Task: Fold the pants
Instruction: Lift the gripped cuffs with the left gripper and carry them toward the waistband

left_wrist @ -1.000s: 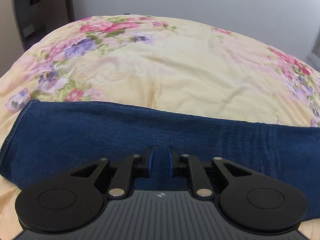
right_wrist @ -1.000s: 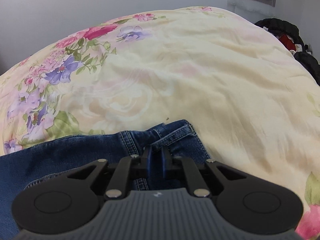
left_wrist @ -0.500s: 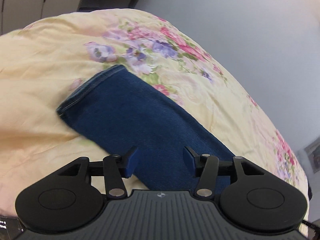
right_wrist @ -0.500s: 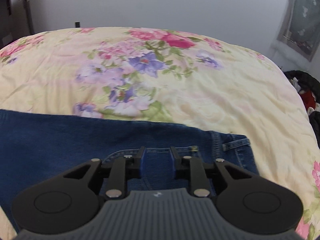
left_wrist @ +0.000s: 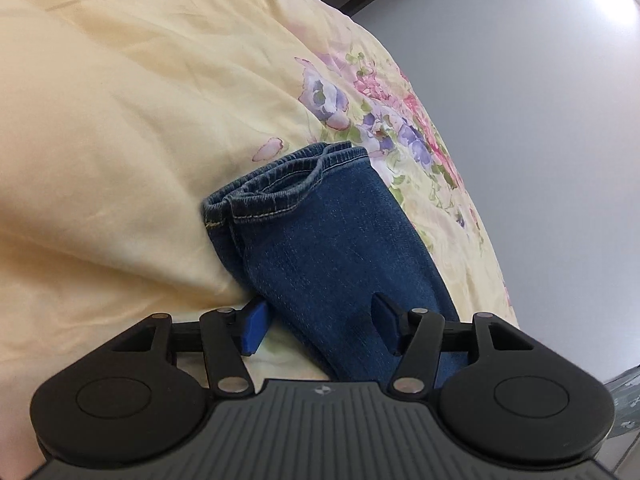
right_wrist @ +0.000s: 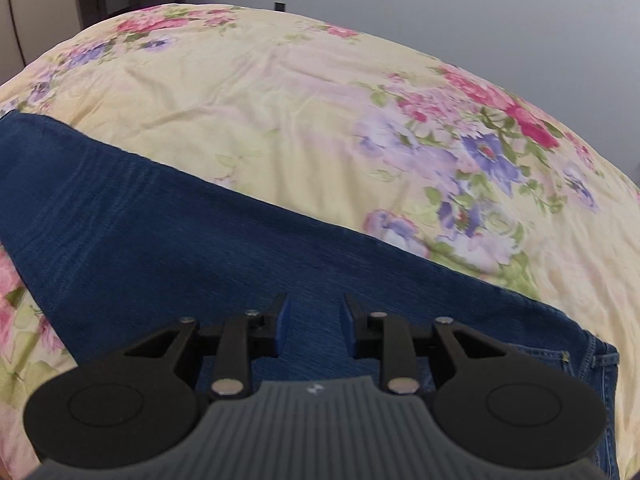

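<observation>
left gripper (left_wrist: 320,330): your jaws are spread, just opened further, nothing pinched; pant leg below the gap.
right gripper (right_wrist: 314,326): jaws part-spread, nothing pinched, over denim.
pants (left_wrist: 332,240): hems at 12 o'clock of your left tool; lying on floral quilt (right_wrist: 320,112).
wall (left_wrist: 540,80): grey, 2 o'clock.

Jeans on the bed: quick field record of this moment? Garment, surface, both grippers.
garment: blue jeans, legs stacked, lying long across the bed
leg ends: hems together, seen in the left wrist view
surface: floral yellow bedspread
left gripper: open, jaws just opened, over the leg near the hems, no cloth pinched
right gripper: open, narrower gap, over the denim, no cloth pinched
fold state: lengthwise fold done, not yet folded end to end
</observation>
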Demonstrator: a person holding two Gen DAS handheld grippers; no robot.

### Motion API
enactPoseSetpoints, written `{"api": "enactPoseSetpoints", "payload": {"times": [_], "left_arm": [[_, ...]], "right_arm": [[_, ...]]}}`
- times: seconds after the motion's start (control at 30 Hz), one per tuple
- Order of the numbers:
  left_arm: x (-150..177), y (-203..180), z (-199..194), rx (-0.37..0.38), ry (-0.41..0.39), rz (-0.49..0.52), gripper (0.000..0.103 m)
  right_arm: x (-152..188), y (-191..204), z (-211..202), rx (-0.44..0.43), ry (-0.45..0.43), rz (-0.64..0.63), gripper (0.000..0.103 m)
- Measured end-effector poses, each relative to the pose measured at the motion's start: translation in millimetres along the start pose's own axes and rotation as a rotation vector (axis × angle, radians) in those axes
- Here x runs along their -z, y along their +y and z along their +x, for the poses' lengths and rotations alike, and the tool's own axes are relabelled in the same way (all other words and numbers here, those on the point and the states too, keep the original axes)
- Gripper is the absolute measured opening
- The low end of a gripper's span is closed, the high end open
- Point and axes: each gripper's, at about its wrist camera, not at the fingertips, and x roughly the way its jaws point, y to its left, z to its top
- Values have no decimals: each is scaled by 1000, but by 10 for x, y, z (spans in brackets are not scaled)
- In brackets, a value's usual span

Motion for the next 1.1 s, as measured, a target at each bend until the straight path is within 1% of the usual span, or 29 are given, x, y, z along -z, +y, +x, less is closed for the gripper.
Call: {"api": "enactPoseSetpoints", "payload": {"times": [0.03,0.1,0.13,0.17,0.2,0.23,0.27,0.3,0.33,0.37,0.4,0.47,0.6,0.73,0.83,0.93,1.1], "left_arm": [[-21,-10,45,-15,0,13,61],[-57,-18,113,-34,-1,42,60],[-78,-24,139,-36,-4,51,58],[-92,-42,154,-34,-7,65,51],[-102,-64,155,-41,-11,81,48],[-102,-77,142,-48,-17,102,40],[-109,-96,131,-56,-24,127,30],[-116,-120,118,-65,-31,150,25],[-123,-147,97,-71,-41,166,15],[-121,-173,68,-68,-50,179,12],[-115,-207,44,-69,-59,198,11],[-104,-283,14,-78,-76,235,8],[-127,-369,-63,-52,-97,249,7],[-173,-468,-89,-24,-103,280,7],[-206,-523,-75,-21,-95,299,7],[-221,-606,-68,-29,-83,332,7],[-260,-772,-113,-18,-75,388,7]], "right_arm": [[-49,97,31,-19,-1,-18,23],[-142,287,96,-66,-7,-56,23],[-192,395,136,-87,-8,-81,23],[-241,494,181,-98,-11,-110,21],[-284,586,223,-105,-17,-138,20],[-337,690,277,-113,-23,-169,18],[-384,772,328,-128,-24,-193,10],[-440,854,393,-147,-24,-219,6],[-487,946,445,-154,-24,-244,6],[-538,1040,507,-153,-26,-273,3],[-584,1110,568,-157,-30,-295,0],[-685,1216,705,-158,-32,-313,0],[-862,1325,1008,-100,-14,-325,0],[-941,1307,1273,-80,21,-290,0],[-952,1348,1370,-65,38,-265,0],[-945,1389,1285,-59,44,-260,0],[-782,1473,935,-111,83,-264,0]]}}
